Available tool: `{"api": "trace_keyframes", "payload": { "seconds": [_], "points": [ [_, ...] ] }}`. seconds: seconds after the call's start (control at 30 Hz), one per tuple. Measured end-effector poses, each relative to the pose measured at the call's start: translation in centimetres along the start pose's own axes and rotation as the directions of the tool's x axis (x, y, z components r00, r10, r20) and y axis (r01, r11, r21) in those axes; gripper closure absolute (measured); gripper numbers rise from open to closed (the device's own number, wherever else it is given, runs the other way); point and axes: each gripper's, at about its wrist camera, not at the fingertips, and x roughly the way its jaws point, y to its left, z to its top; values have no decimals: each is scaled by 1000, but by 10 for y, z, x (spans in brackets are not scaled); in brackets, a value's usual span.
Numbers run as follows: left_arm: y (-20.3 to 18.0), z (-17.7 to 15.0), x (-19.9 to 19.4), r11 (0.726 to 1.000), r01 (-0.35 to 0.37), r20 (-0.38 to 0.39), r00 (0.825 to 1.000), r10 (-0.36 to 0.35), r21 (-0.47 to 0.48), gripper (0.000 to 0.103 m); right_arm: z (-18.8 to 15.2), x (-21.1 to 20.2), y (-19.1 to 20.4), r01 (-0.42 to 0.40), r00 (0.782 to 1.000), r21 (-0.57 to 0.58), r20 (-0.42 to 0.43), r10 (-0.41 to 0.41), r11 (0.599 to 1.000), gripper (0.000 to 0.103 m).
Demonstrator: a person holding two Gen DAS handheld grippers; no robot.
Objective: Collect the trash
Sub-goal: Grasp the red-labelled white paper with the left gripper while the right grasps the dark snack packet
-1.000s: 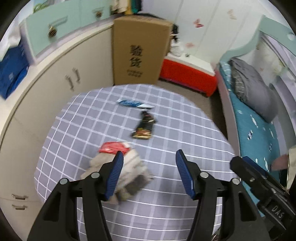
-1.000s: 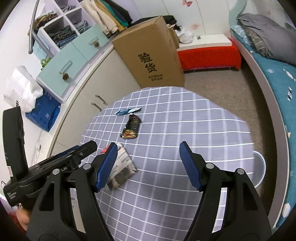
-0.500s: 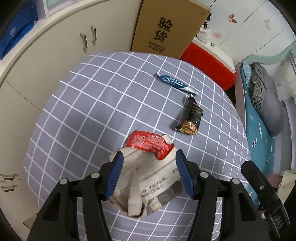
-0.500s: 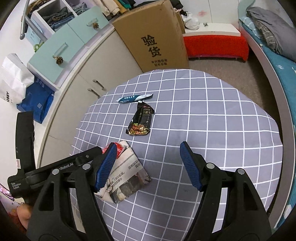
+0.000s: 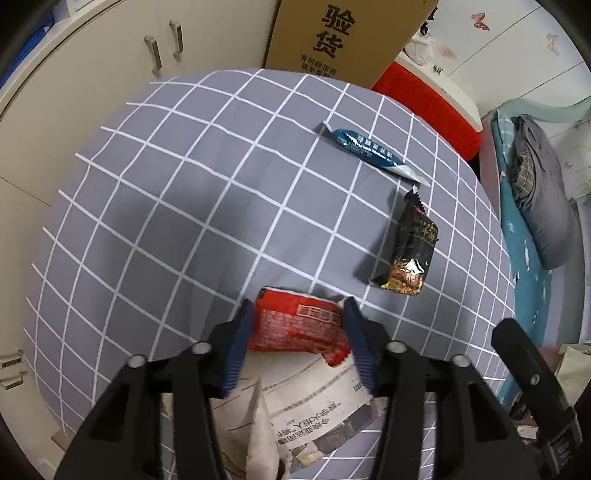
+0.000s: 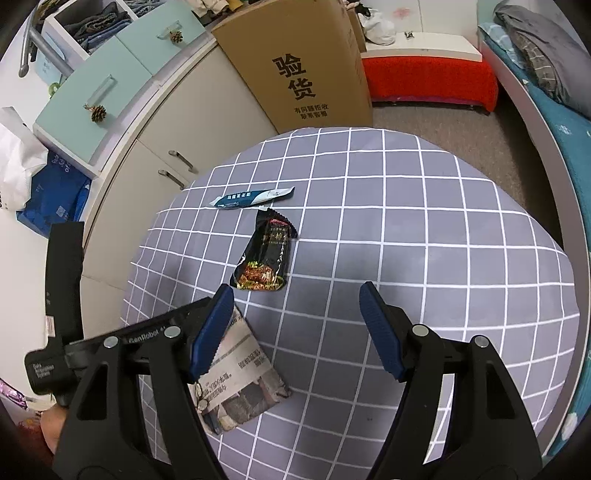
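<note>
Trouble possible: red-printed crumpled paper wrapper [image 5: 299, 325] is only straddled by left gripper [image 5: 298, 341] jaws, grip unconfirmed; folded newspaper [image 5: 314, 410] beneath could be dragged. Right gripper [image 6: 295, 332] gapes empty.

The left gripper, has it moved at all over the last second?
Yes. The left gripper has come forward and down over the table, toward the cardboard box, and now straddles the folded newspaper.

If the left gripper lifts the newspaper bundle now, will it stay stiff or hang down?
The newspaper bundle looks crumpled and folded, so it will probably sag and flap beyond the grip. It seems light, being only paper. The left gripper brackets only its red end, so loose sheets may slide out.
</note>
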Motion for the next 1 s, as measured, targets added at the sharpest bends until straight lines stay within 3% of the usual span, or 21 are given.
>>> {"api": "trace_keyframes", "payload": {
  "seconds": [0.03, 0.1, 0.43, 0.5, 0.53, 0.63, 0.67, 0.7, 0.77, 1.0],
  "points": [
    [1, 0, -1, 1000, -4, 11, 1000, 4, -4, 69, 1, 2, 0, 0, 1000, -1, -2, 0, 1000, 33],
    [4, 3, -1, 1000, 14, 11, 1000, -14, -10, 103, 3, 7, 2, -2, 1000, -2, -8, 2, 1000, 33],
    [10, 21, -16, 999, 47, 99, 994, -46, -9, 103, 17, 38, 17, -26, 999, -27, -33, 25, 999, 33],
    [10, 23, -16, 999, 38, 76, 996, -38, -7, 103, 21, 44, 22, -28, 999, -35, -36, 27, 999, 33],
    [14, 23, -16, 996, 82, 57, 995, -81, -28, 103, 22, 46, 24, -31, 999, -37, -36, 30, 999, 33],
    [19, 17, -13, 992, 104, 14, 995, -103, -66, 98, 23, 45, 27, -30, 999, -42, -28, 29, 999, 33],
    [18, 14, -13, 992, 106, 8, 994, -105, -70, 87, 22, 44, 26, -31, 999, -35, -25, 31, 999, 33],
    [18, 11, -13, 992, 99, 6, 995, -99, -72, 64, 22, 43, 24, -31, 999, -25, -24, 31, 999, 33],
    [16, 4, -13, 994, 83, 16, 997, -82, -77, 48, 20, 39, 17, -29, 999, -1, -25, 28, 1000, 33],
    [-1, -16, -17, 997, 28, 7, 1000, -27, -74, 48, 15, 24, 0, -15, 1000, 40, -19, 16, 999, 33]
  ]
}}
